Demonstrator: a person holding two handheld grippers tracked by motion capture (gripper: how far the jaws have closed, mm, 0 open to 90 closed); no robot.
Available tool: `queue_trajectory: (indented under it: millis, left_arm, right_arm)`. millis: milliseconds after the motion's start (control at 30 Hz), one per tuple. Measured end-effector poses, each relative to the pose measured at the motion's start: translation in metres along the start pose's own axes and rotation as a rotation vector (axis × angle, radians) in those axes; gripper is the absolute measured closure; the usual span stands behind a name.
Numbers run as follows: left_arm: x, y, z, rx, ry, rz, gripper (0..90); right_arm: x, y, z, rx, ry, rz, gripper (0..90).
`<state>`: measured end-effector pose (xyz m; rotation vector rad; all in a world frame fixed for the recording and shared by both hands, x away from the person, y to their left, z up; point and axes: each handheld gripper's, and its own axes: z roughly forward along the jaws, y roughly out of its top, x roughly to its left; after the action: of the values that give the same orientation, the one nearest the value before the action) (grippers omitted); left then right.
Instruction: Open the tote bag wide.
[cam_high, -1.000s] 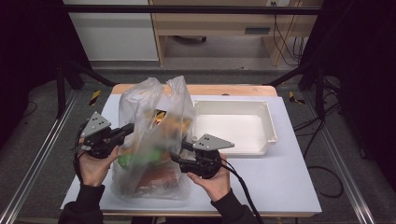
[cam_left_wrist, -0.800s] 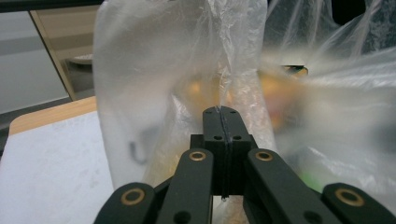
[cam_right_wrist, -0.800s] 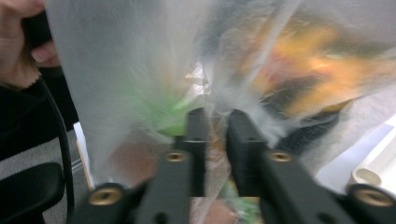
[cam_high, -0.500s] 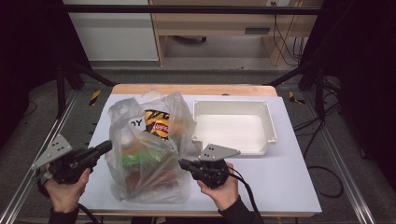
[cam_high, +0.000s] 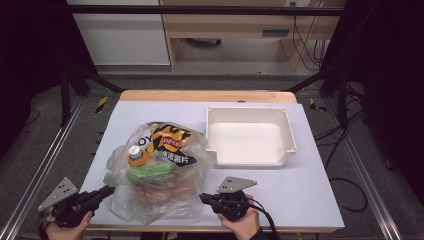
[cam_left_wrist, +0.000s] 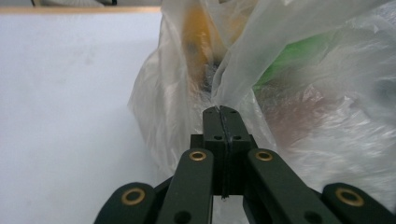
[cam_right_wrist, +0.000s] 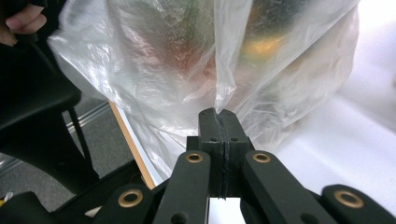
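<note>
Now, high view: one clear plastic bag (cam_high: 155, 175) lies on the white table (cam_high: 310, 200), left of one empty white tray (cam_high: 248, 137); one bottle cap (cam_high: 134, 151) and one snack packet (cam_high: 170, 140) show through the film. Left gripper (cam_high: 106, 190) and right gripper (cam_high: 202, 198) flank the bag's near corners.

Left gripper view: jaws clenched, a fold of bag film (cam_left_wrist: 233, 79) pinched at the tips.

Right gripper view: jaws likewise clamped on a fold of film (cam_right_wrist: 224, 88).

Judgement: pull both folds evenly and low; an uneven tug may tear the film or spill contents.
</note>
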<state>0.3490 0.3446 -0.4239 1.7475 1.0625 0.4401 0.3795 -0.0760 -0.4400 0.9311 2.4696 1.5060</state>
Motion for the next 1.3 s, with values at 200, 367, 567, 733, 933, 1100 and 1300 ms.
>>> queue_trajectory:
  millis: [200, 367, 567, 733, 933, 1100, 1300]
  left_arm:
    - [0.001, -0.015, 0.011, 0.053, -0.007, -0.010, 90.0]
    - [0.003, -0.025, 0.020, 0.111, 0.022, -0.006, 90.0]
    - [0.004, -0.033, 0.033, 0.160, 0.043, 0.003, 90.0]
    - [0.007, -0.032, 0.029, 0.096, 0.044, -0.013, 71.7]
    - [0.003, -0.023, 0.016, -0.030, 0.056, 0.018, 33.9]
    - [-0.001, -0.012, 0.003, -0.094, 0.051, 0.016, 24.9]
    - [-0.010, 0.010, -0.015, -0.153, 0.046, 0.036, 19.7]
  right_arm:
    - [-0.001, -0.011, 0.010, 0.029, -0.015, 0.006, 90.0]
    - [-0.006, -0.023, 0.020, 0.071, -0.088, 0.032, 90.0]
    - [-0.009, -0.027, 0.029, 0.091, -0.105, 0.045, 87.6]
    - [-0.010, -0.025, 0.019, 0.039, -0.093, 0.036, 66.6]
    - [-0.009, -0.009, -0.016, -0.110, -0.126, 0.009, 43.7]
    - [-0.007, 0.017, -0.037, -0.214, -0.155, -0.031, 36.6]
    - [0.000, 0.051, -0.046, -0.290, -0.150, -0.066, 37.2]
